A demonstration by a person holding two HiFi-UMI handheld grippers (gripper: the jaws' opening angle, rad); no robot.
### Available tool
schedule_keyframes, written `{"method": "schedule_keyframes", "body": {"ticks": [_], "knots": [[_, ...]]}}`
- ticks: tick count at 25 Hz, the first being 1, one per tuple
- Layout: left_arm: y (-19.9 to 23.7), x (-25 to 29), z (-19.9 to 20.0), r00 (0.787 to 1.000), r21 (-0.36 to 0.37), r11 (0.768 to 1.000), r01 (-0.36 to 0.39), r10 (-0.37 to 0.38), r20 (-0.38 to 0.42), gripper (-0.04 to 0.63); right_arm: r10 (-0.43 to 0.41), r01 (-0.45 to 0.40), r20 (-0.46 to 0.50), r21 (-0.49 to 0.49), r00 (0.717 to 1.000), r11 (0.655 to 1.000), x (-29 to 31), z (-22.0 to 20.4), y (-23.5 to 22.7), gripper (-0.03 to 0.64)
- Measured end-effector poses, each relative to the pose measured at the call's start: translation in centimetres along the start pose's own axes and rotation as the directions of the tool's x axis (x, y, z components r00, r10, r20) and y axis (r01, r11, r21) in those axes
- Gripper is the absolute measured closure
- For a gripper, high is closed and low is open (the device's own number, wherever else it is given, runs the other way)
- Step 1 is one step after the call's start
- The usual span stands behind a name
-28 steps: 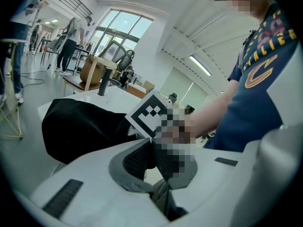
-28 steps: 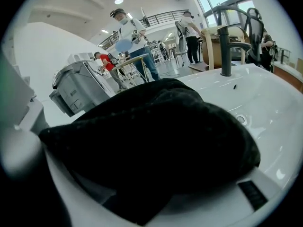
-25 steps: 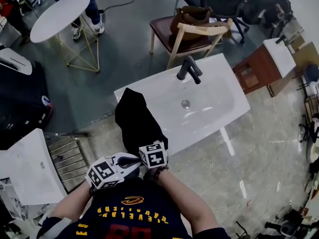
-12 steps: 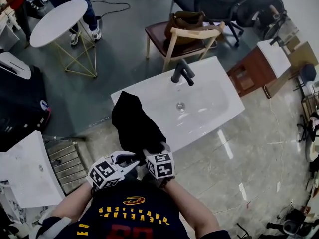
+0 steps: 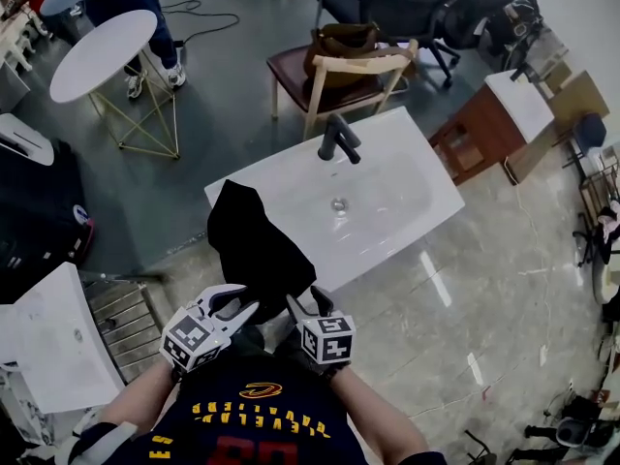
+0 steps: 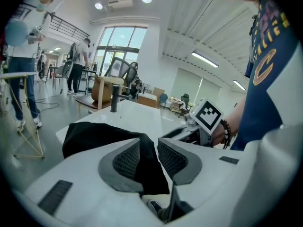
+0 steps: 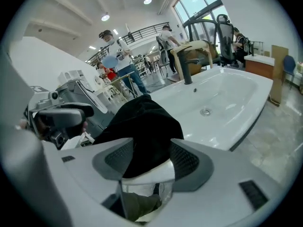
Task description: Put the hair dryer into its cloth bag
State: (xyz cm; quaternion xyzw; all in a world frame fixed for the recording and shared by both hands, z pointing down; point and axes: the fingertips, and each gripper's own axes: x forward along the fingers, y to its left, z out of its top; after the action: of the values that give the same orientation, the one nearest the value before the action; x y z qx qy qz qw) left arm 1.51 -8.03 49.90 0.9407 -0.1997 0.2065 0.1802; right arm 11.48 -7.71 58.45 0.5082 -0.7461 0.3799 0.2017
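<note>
Where it overhangs the basin [image 5: 407,192], cloth bag [image 5: 254,245] droops.

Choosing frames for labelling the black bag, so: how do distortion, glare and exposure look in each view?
Head view: barrel-bent edges, sheen on the basin, cloth bag a detailless black mass. Left gripper view: fisheye with black corners, windows very bright. Right gripper view: same fisheye, bag folds barely readable.

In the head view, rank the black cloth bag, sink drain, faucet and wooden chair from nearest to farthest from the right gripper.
From the right gripper, whose jaws have just been opening, gripping nothing:
1. black cloth bag, just ahead, on the sink's left
2. sink drain, basin middle
3. faucet, sink's far edge
4. wooden chair, beyond the sink
</note>
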Motion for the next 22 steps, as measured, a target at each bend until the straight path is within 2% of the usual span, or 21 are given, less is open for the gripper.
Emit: {"method": "schedule_keyframes", "body": {"ticks": [4,7,9,12,15,16,19,22], "knots": [[3.2,-2.7,2.9,0.985,-0.016,0.989,-0.144,0.145,0.09,0.497,-0.011,0.006,0.097,0.056,0.995,0.998,-3.0,1.9,-0.8,0.374],[5.4,-4.8,5.1,0.953,-0.044,0.966,-0.254,0.257,0.162,0.499,0.048,-0.048,0.17,-0.002,0.984,0.999,-4.8,4.8,0.6,0.395],[5.9,-6.2,6.5,0.93,-0.085,0.954,-0.286,0.298,0.215,0.499,0.087,-0.077,0.213,-0.055,0.973,0.995,-5.8,6.9,2.0,0.429],[5.6,-7.6,9.0,0.906,-0.125,0.947,-0.295,0.319,0.277,0.499,0.117,-0.091,0.272,-0.107,0.955,0.99,-7.2,9.7,3.8,0.467],[4.9,-8.0,10.6,0.896,-0.121,0.948,-0.295,0.319,0.311,0.499,0.121,-0.081,0.325,-0.132,0.938,0.988,-8.4,11.8,5.1,0.584],[4.6,-8.0,10.9,0.894,-0.12,0.949,-0.29,0.314,0.319,0.499,0.129,-0.088,0.336,-0.133,0.933,0.987,-8.6,12.3,5.5,0.604],[3.9,-8.1,11.6,0.891,-0.14,0.954,-0.266,0.299,0.343,0.499,0.167,-0.123,0.349,-0.143,0.922,0.982,-9.0,13.2,6.9,0.609],[3.7,-8.0,11.7,0.891,-0.211,0.948,-0.238,0.299,0.341,0.5,0.196,-0.128,0.38,-0.198,0.904,0.972,-9.8,14.3,8.3,0.607]]}}
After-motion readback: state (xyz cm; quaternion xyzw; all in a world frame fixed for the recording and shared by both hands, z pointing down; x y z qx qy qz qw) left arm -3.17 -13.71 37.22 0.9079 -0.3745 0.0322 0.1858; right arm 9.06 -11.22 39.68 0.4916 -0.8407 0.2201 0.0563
